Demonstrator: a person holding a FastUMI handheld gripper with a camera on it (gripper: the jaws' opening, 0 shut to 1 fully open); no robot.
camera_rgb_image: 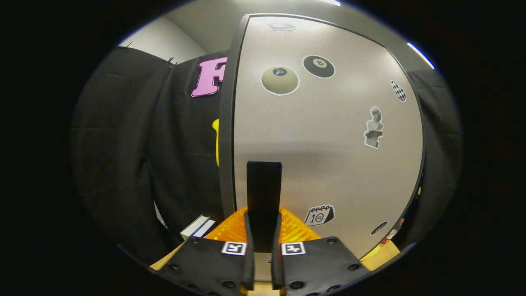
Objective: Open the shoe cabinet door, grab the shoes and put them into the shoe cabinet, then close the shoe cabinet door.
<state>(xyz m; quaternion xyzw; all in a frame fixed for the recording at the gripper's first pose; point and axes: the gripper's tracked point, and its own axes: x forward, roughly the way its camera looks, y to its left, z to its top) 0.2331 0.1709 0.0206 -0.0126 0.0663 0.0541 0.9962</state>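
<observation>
Gripper view: the gripper (263,242) is seen at 6 o'clock, its two fingers (248,234) drawn close together and pressed on either side of a dark upright handle (264,197) that rises between them toward 12 o'clock. The handle is fixed to the cabinet door (328,144), a pale grey panel with a dark frame (227,123), seen closed and directly ahead of the fingers. Stickers are noted on the door: a beige ball (280,80) and a black ball (319,66) at 12 o'clock, a bust figure (374,128) at 3 o'clock, a calendar (319,215) at 5 o'clock just beside the right finger. The shoes cannot be made out. Black cloth (135,156) hangs at 9 o'clock beside the door. A pale box (197,227) lies at 7 o'clock, near the left finger.
</observation>
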